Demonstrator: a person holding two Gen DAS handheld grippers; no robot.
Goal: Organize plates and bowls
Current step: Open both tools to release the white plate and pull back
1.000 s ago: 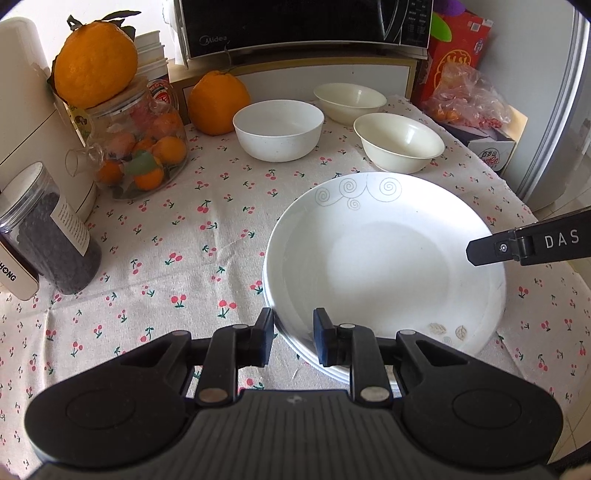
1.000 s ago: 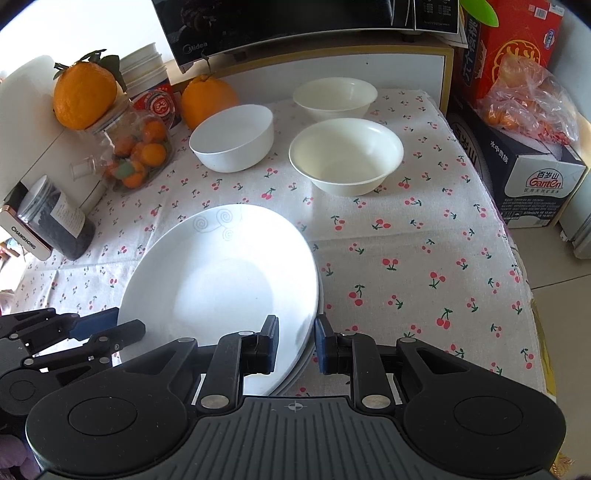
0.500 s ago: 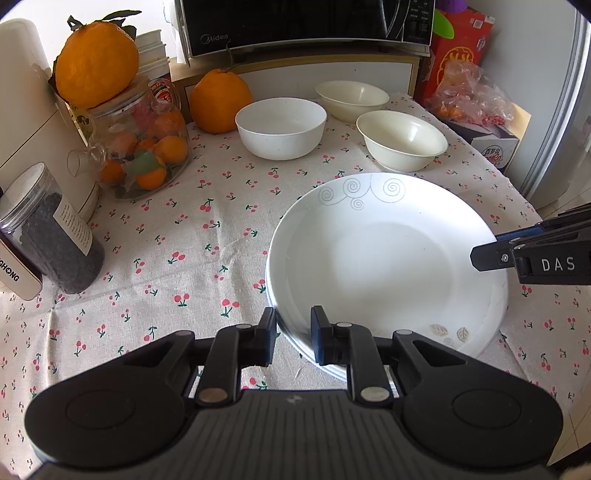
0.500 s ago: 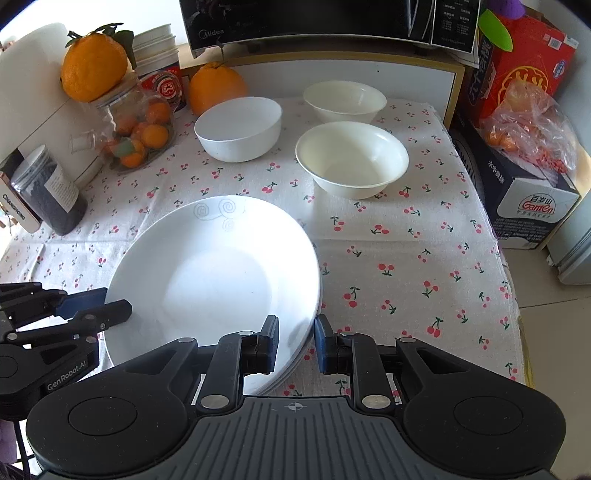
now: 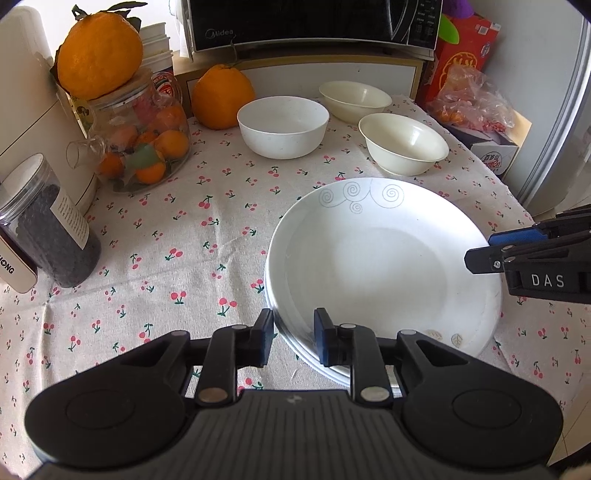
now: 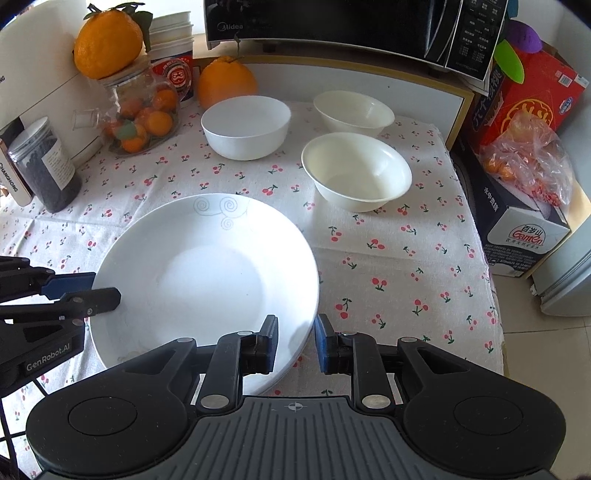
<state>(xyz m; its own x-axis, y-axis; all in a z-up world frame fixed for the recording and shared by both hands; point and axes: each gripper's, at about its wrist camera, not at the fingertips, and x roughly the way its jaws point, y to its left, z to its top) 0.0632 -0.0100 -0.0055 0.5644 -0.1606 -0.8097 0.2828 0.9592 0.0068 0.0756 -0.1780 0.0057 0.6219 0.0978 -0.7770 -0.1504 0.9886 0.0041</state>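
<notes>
— Plates (image 5: 384, 266): what differs from a second ago?

— Both pairs of jaws have just been opening. The left gripper (image 5: 293, 338) clamped the stack's near-left rim; its pads now stand slightly apart with the rim between them, no longer pressing. The right gripper (image 6: 295, 341) did the same at the near-right rim: released, edge in the gap. The stack itself has hardly moved on the cloth (image 5: 166, 236).

— How does the stack look?

— White, shallow, several plates nested, the lower rims showing at the near edge. The top plate carries grey spiral scrolls on its far rim and small leaf marks on the near rim. It sits on the cherry-print cloth at the front of the table.

— And the bowls?

— Three behind it, all upright and empty, apart from each other. A white bowl (image 5: 282, 125) at the back left, a cream bowl (image 5: 404, 142) to its right and nearest the plates, a second cream bowl (image 5: 354, 99) furthest back.

— Any writing?

— "Midea" on the microwave (image 5: 314, 22). "DAS" on the right gripper's side as seen from the left wrist, "GenRobot.AI" on the left gripper's side as seen from the right wrist. "GamEn" on the box (image 6: 524, 229) beside the table. Part of a word ending "ONG" on a white thing at the far left.

— What else is there?

— A dark-filled jar (image 5: 55, 225), a glass jar of small oranges (image 5: 142, 144) with a large orange (image 5: 99, 48) on its lid, another orange (image 5: 221, 98) by the white bowl.
</notes>
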